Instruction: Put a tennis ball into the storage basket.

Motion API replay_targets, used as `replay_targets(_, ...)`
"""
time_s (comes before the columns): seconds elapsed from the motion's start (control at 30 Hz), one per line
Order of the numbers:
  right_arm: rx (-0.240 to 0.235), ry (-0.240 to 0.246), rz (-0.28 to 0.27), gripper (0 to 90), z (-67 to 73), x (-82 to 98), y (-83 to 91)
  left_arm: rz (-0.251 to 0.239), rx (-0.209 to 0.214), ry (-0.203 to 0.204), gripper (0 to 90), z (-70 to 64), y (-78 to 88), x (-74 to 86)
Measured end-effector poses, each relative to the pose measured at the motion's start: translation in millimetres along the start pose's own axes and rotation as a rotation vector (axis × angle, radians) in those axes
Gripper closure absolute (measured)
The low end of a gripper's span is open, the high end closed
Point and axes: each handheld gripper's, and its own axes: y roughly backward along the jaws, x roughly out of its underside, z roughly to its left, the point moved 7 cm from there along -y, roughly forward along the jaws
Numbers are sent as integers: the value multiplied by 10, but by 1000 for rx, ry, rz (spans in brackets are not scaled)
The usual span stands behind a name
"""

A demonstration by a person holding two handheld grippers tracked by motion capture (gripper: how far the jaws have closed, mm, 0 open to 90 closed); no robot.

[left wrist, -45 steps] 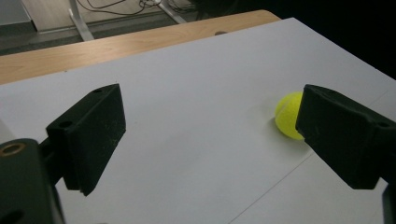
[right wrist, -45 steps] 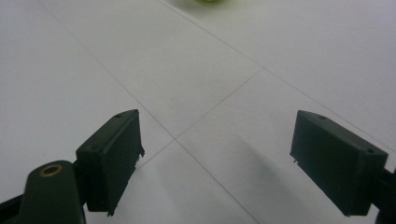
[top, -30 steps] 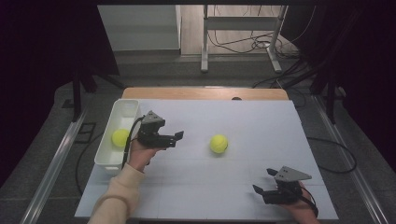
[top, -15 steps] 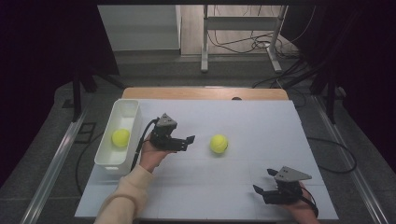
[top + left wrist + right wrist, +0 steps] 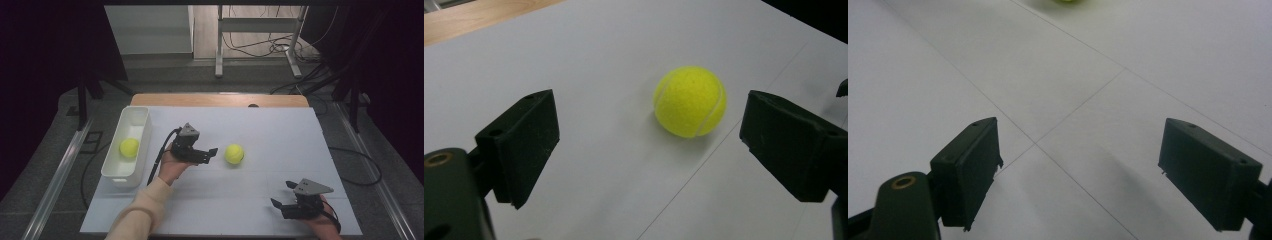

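Looking down from the high view, I have the left tool [image 5: 212,151] held low over the middle of the tabletop [image 5: 280,135], its jaws apart and empty, pointed at the loose tennis ball [image 5: 234,154] that lies just beyond them toward the right edge. A second ball [image 5: 129,147] sits in the white bin [image 5: 142,117] along the left edge. The right tool [image 5: 281,195] rests near the front right corner, well apart from both balls, its jaws also spread with nothing between them. My worry here is a nudge: if a jaw tip meets the ball before both sides straddle it, it will likely roll off toward the right edge.

From the left gripper view, the ball [image 5: 690,101] lies ahead of the jaws and nearer the right one, so I judge the approach off-centre; closing now would probably squirt it sideways.

From the right gripper view, the jaws stand wide over bare white tabletop [image 5: 1073,80], too far away to block a runaway ball.
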Motion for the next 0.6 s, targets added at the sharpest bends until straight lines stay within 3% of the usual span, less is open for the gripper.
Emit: replay_targets(0.6,-3,-9,0,174,-10,21,7,54,34,-31,94,-169,-369,-54)
